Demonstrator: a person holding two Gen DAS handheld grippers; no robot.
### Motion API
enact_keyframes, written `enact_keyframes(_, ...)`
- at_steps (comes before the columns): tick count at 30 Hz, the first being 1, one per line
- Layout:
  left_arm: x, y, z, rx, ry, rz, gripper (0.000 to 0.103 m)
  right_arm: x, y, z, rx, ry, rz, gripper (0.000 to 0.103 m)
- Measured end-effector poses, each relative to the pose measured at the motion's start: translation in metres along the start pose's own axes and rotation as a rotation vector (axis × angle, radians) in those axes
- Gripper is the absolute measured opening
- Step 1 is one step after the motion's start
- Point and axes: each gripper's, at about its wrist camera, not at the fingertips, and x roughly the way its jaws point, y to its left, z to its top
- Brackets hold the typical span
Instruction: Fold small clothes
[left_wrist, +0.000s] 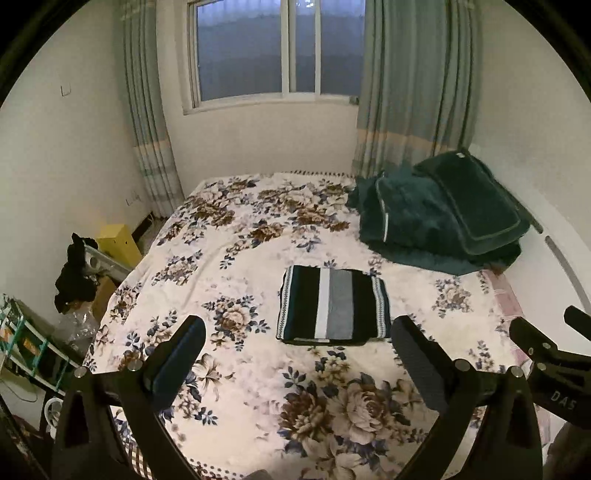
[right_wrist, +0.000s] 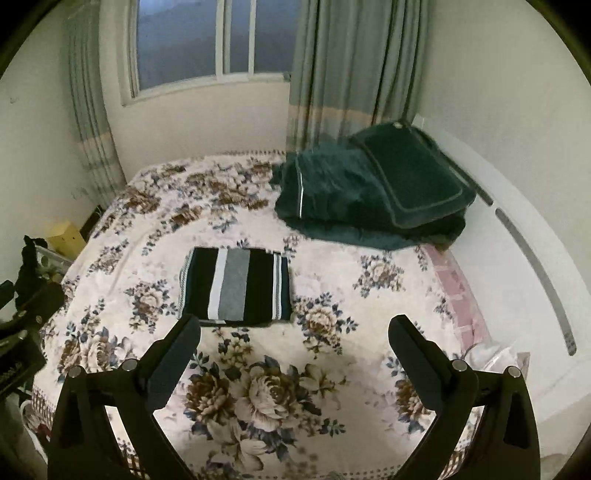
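Both tools, left (left_wrist: 297, 339) and right (right_wrist: 293, 338), gape wide and empty, folded striped garment (left_wrist: 332, 303) lying just beyond.

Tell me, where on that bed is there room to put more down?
Bare bedspread stretches left of the folded striped garment up to the window wall, and in front of it toward the open fingers. The far right corner is crowded by dark green bedding.

A bed with a floral cover (left_wrist: 236, 258) fills the frame centre, with white walls (left_wrist: 55, 147) on both sides. At top centre, a window (left_wrist: 277, 51) shows dim blue light between grey-green curtains (left_wrist: 413, 85). A yellow box (left_wrist: 120, 243) stands at left.
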Motion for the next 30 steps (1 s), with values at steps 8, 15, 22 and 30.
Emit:
enact_keyframes(8, -0.047, -0.006, -0.008, -0.003, -0.031, -0.027, 0.103, -0.078, -0.009, -0.01, -0.017, -0.072, 0.011, 0.103)
enact_keyframes(15, -0.076, -0.004, -0.013, -0.02, -0.064, -0.024, 0.103, -0.109, -0.014, -0.019, -0.018, -0.093, 0.013, 0.103)
enact_keyframes(22, -0.094, -0.001, -0.014, -0.034, -0.092, -0.018, 0.103, -0.131, -0.021, -0.021, -0.017, -0.114, 0.026, 0.103)
enact_keyframes(30, -0.101, 0.005, -0.014, -0.039, -0.112, 0.001, 0.103, -0.14, -0.021, -0.016, -0.026, -0.139, 0.051, 0.103)
